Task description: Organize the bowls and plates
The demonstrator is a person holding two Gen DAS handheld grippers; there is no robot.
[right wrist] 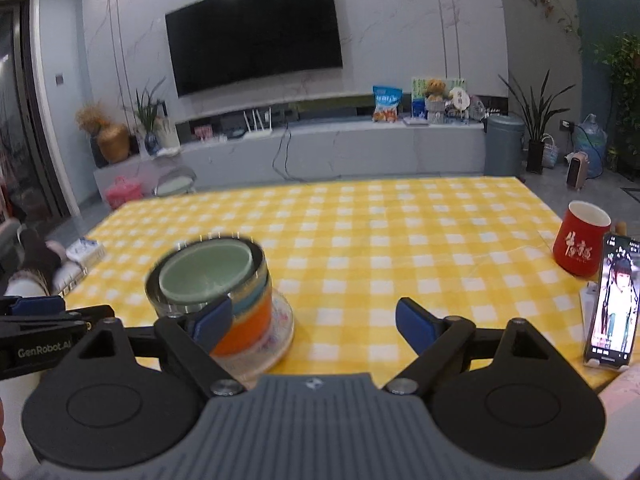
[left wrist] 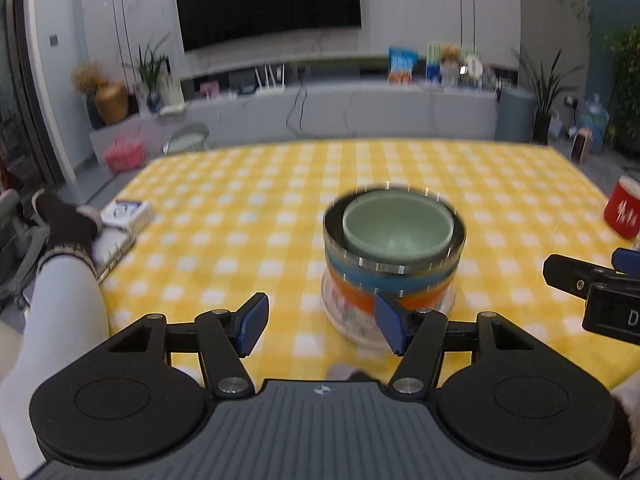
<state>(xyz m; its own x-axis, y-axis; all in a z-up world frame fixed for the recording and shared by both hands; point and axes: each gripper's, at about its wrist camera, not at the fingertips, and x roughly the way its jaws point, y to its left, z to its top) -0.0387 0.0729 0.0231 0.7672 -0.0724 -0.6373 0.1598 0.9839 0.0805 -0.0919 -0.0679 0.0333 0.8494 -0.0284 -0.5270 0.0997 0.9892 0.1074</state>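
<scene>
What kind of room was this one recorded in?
Most likely a home living room: a large wall-mounted TV, a low media console beneath it, potted plants, and a table with a yellow checked cloth.

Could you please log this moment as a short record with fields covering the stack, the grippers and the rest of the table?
surface: yellow-and-white checked tablecloth
stack: pale green bowl nested in a steel-rimmed bowl, over blue and orange bowls, on a clear patterned glass plate
left gripper: open, empty, near the stack
right gripper: open, empty
right side: red mug with white characters; smartphone with lit screen
</scene>
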